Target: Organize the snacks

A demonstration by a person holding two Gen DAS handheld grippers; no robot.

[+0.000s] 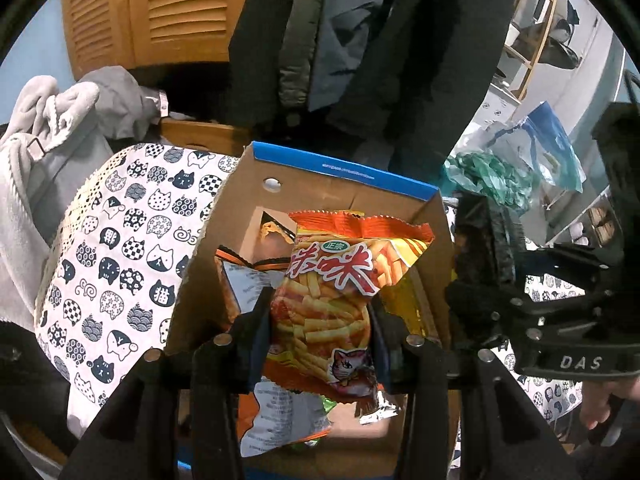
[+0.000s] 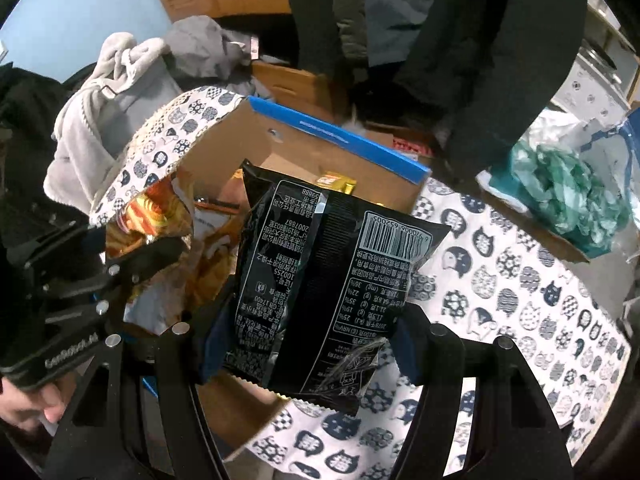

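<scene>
My left gripper (image 1: 320, 312) is shut on an orange bag of fry-shaped snacks (image 1: 332, 292) and holds it over the open cardboard box (image 1: 320, 176) with a blue rim. Other snack packets (image 1: 276, 412) lie inside the box. My right gripper (image 2: 308, 320) is shut on a black snack bag (image 2: 320, 276), back side showing, above the box's right edge (image 2: 336, 132). The left gripper and its orange bag (image 2: 152, 216) show at the left of the right wrist view. The right gripper (image 1: 500, 280) shows at the right of the left wrist view.
The box stands on a table covered with a cat-print cloth (image 1: 112, 256) (image 2: 500, 300). A grey garment pile (image 1: 48, 128) lies at the left. Dark coats (image 1: 360, 40) hang behind. A green plastic bag (image 2: 568, 196) sits at the back right.
</scene>
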